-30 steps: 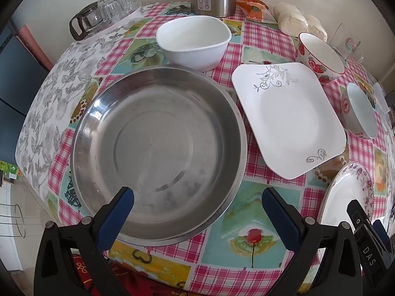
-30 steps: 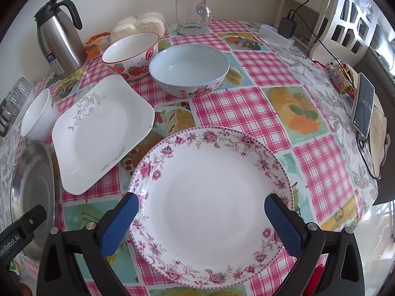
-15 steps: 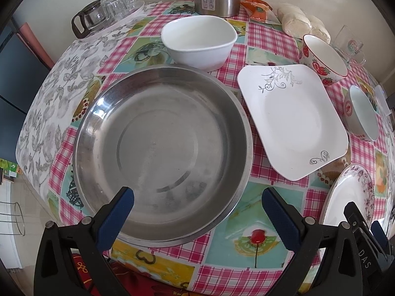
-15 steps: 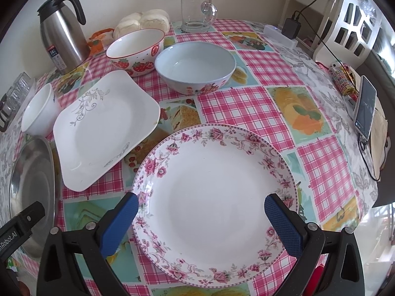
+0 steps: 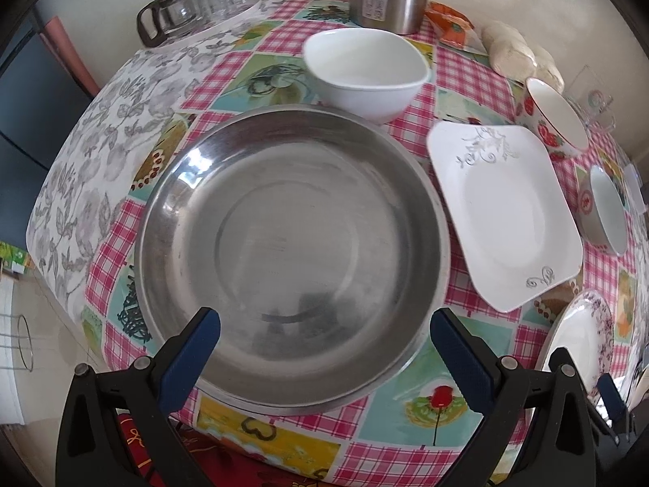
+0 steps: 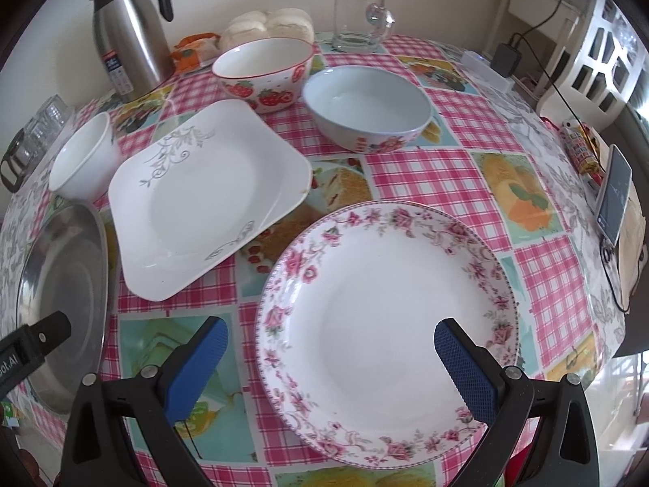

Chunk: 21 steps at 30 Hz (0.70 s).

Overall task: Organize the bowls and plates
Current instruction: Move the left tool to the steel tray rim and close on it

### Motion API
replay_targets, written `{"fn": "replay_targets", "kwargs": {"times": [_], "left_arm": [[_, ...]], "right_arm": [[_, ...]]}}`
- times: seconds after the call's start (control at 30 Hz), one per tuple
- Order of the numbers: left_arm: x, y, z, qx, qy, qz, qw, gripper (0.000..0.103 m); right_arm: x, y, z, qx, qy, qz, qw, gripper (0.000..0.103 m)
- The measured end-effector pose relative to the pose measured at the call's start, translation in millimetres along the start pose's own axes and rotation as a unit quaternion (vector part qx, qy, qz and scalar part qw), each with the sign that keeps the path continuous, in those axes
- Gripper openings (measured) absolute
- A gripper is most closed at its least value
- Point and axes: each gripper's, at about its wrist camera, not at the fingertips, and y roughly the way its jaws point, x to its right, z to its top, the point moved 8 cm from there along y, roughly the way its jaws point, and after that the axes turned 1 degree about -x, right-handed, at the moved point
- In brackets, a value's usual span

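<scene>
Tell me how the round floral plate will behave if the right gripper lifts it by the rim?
The floral plate looks glazed, so probably slippery. It seems ceramic: stiff, likely fragile. Gripped at one edge by the right gripper, it may tilt.

Round table (image 6: 422, 170) under checked, fruit-print oilcloth. Resting on it: steel basin (image 5: 292, 251), square plate (image 6: 203, 199), floral plate (image 6: 385, 324), three bowls, thermos jug (image 6: 130, 36), glass mug (image 6: 359, 20), phone (image 6: 614, 195).
</scene>
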Motion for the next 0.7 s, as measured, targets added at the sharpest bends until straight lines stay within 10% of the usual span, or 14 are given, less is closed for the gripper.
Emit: {"fn": "replay_targets", "kwargs": {"times": [0.7], "left_arm": [[-111.7,5.0,33.0,0.054,-0.163,0.007,0.9852,0.103]], "right_arm": [[-123.4,-16.1,-15.1,0.026,-0.082,0.192,0.978,0.103]]}}
